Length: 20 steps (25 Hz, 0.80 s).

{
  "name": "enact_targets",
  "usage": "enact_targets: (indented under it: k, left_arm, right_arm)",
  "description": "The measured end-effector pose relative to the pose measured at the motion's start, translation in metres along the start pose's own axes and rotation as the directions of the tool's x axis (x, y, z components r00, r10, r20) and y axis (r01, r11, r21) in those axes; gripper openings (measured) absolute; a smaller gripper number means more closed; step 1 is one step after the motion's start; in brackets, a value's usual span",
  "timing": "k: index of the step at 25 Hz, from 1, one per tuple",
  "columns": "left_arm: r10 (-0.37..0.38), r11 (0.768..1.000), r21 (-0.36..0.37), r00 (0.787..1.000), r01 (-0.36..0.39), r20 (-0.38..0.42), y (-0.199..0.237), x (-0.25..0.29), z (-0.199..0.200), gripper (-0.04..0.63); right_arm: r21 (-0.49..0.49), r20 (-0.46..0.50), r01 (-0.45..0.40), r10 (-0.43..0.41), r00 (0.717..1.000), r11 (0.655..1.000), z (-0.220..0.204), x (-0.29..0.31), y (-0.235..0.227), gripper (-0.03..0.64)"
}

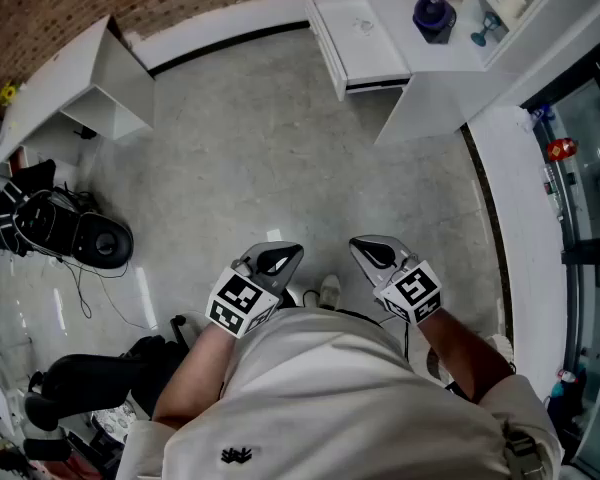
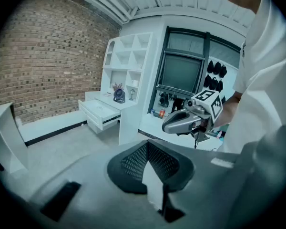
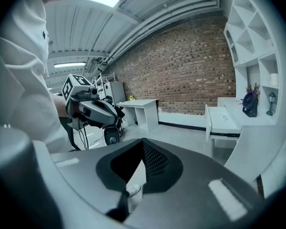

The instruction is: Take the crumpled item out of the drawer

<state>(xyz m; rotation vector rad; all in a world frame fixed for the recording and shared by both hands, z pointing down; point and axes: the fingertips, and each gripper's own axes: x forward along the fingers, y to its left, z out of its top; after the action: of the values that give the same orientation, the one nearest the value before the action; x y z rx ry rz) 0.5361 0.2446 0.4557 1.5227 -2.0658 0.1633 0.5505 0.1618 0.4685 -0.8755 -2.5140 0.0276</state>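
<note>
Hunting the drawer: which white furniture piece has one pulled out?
The shelved desk holding the blue ornament, top right in the head view; its drawer juts out. The table at left shows none.

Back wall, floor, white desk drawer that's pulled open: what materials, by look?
Red-brown back wall: bare brick, matt, mortar joints visible.
Grey floor: probably polished concrete, mottled, faint sheen.
Open white drawer: likely painted or laminated board, smooth flat panels.

Left gripper and right gripper have jaws closed.
</note>
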Motion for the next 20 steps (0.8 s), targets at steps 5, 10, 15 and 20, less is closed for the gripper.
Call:
enact_targets:
  k: [5, 10, 15, 20]
  left_arm:
    - [-0.037, 0.999, 0.023, 0.999, 0.037, 0.001, 0.046, 0.002, 0.008, 0.008]
    - [-0.055, 0.997, 0.06, 0.998, 0.052, 0.036, 0.124, -0.015, 0.033, 0.126]
    - [-0.038, 0.998, 0.049, 0.998, 0.036, 0.042, 0.224, -0.038, 0.048, 0.241]
    - [-0.055, 0.994, 0.091, 0.998, 0.054, 0.012, 0.297, -0.054, 0.054, 0.298]
  right_arm:
    - [0.006, -0.007, 0.033, -0.033, 0.999, 0.999, 0.018, 0.032, -0.021, 0.011]
    - [0.013, -0.015, 0.083, -0.083, 0.996, 0.996, 0.052, 0.088, -0.03, 0.011]
    - [0.047, -0.007, 0.133, -0.133, 0.991, 0.99, 0.094, 0.157, -0.027, 0.012]
    - [0.062, 0.006, 0.168, -0.168, 0.986, 0.984, 0.123, 0.216, -0.016, 0.014]
